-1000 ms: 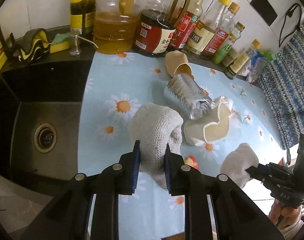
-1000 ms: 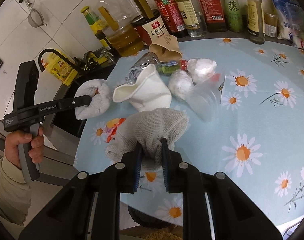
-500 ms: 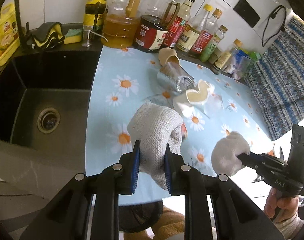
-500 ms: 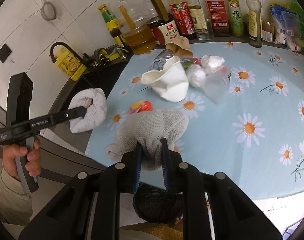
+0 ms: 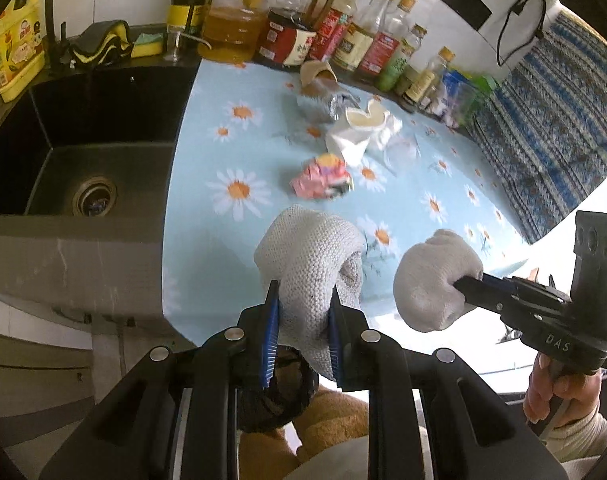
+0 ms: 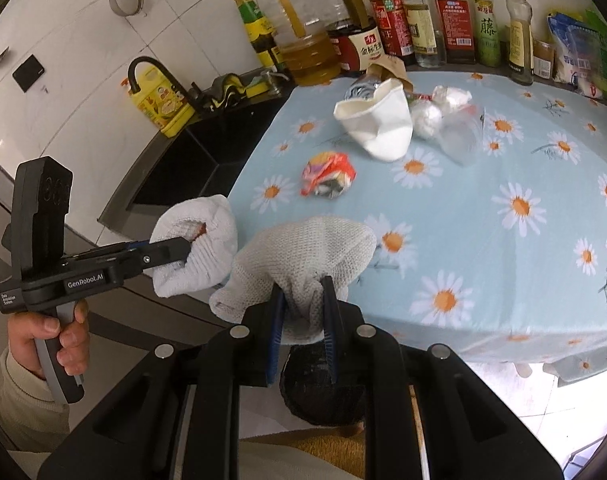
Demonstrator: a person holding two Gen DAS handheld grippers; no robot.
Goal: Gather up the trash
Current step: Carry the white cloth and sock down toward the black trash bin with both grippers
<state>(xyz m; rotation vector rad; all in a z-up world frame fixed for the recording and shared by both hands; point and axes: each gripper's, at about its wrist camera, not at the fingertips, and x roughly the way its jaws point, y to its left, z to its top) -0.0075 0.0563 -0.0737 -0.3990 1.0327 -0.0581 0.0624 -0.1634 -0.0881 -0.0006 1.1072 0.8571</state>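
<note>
My left gripper [image 5: 303, 332] is shut on a grey knitted cloth [image 5: 307, 256], held off the table's near edge. My right gripper [image 6: 303, 336] is shut on a second knitted cloth [image 6: 303, 252], also past the near edge. Each gripper shows in the other's view, the right one [image 5: 459, 284] and the left one [image 6: 183, 246]. On the daisy tablecloth [image 6: 503, 240] lie a crumpled colourful wrapper [image 6: 327, 174], a crushed white paper cup [image 6: 379, 124], foil balls [image 6: 427, 118], clear plastic [image 6: 459, 140], a foil bag [image 5: 315, 100] and a brown cup [image 5: 315, 74].
A black sink [image 5: 75, 152] lies left of the table, with a yellow bottle [image 5: 17, 52] and sponges [image 5: 143, 44] behind it. Oil and sauce bottles [image 6: 387, 36] line the back wall. A dark round bin [image 6: 323, 384] sits below both grippers. A patterned blue cloth [image 5: 551, 120] hangs at right.
Both grippers have pulled back from the trash pile toward the near table edge, still holding their cloths. The wrapper now lies uncovered and the bin shows below.
</note>
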